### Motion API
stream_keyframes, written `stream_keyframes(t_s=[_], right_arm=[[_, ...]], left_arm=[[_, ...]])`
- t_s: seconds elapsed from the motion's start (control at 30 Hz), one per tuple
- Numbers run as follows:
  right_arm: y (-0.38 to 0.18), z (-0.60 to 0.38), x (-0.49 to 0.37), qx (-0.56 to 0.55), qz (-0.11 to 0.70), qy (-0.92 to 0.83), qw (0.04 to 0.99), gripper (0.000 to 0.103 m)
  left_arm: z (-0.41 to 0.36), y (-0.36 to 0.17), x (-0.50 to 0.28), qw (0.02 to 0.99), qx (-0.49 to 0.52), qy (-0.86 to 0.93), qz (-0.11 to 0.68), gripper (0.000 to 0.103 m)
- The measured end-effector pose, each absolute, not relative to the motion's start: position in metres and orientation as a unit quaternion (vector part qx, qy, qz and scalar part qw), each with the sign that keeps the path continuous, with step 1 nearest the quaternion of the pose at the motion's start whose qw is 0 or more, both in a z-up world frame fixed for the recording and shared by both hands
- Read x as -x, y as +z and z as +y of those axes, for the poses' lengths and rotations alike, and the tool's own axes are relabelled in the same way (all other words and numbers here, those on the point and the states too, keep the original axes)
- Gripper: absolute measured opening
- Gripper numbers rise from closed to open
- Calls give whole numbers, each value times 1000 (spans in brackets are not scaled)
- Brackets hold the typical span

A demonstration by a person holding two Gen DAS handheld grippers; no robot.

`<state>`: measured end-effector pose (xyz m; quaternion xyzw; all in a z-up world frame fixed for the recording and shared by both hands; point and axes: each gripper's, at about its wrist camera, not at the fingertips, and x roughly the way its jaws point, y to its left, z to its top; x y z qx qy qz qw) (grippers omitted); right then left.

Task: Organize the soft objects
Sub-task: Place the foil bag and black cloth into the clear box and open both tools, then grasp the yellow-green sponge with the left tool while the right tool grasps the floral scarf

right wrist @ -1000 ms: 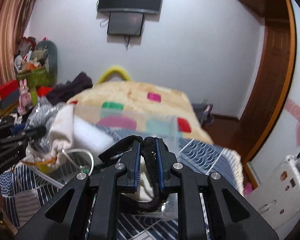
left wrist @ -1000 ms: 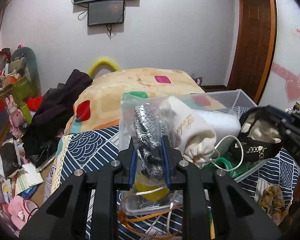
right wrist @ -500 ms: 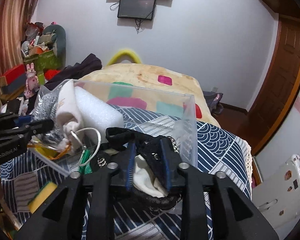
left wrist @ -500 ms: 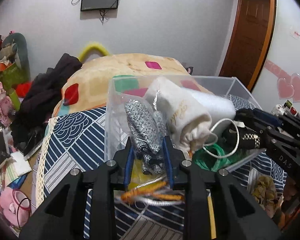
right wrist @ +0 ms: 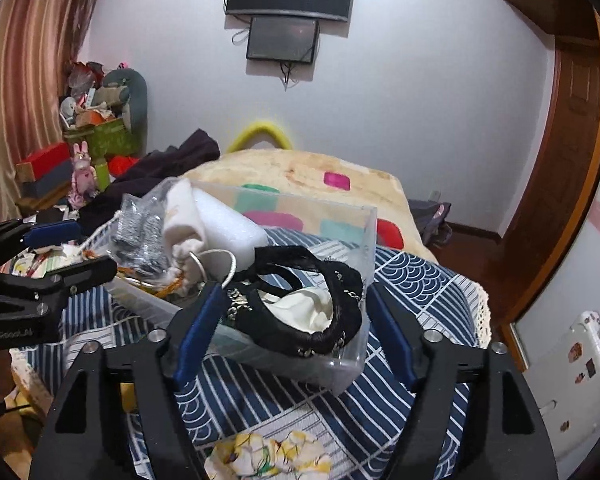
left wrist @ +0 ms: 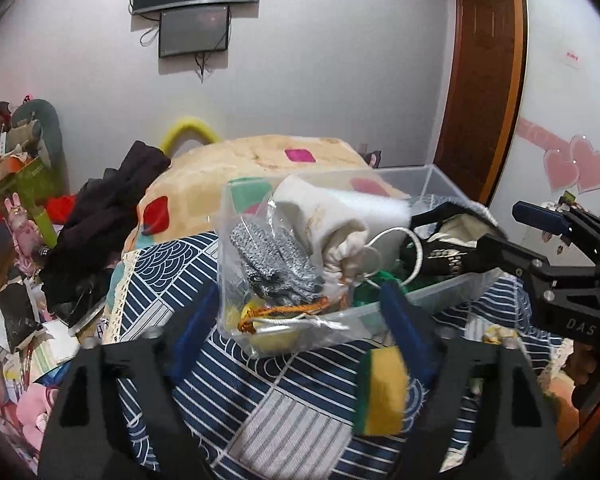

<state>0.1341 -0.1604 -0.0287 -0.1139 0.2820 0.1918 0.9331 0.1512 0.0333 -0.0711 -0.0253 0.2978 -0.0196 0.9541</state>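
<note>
Holding gloves (left wrist: 274, 268), pouch (left wrist: 332, 224), purse (right wrist: 300, 304) — clear bin (left wrist: 440, 292); both tongs (left wrist: 300, 320) (right wrist: 296, 320) wide, empty.

Your right gripper (right wrist: 296, 320): jaws wide, holding nothing | bin (right wrist: 370, 224): clear, on the striped cloth (right wrist: 416, 412) just ahead of you | black bag (right wrist: 300, 304): in the bin's near end | pouch (right wrist: 182, 216), foam (right wrist: 224, 226): farther in | left gripper (right wrist: 66, 248): spread beside the bin's left end
</note>
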Motion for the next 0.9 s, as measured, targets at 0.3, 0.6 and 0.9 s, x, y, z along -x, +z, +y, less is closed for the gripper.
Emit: stream_keyframes(t_s=[0.3,0.6,0.9], right_arm=[[-25,-176,-103,85,262,190,942,93],[-81,-181,-99,78,346,182,917,96],[-120,-183,-100,67,410,189,890,95]], left_arm=[[35,-58,-118,960,32,-13,279,100],[27,-95,-108,944,34,-17,328,100],[2,-125,-117,932,30,-58,356,80]])
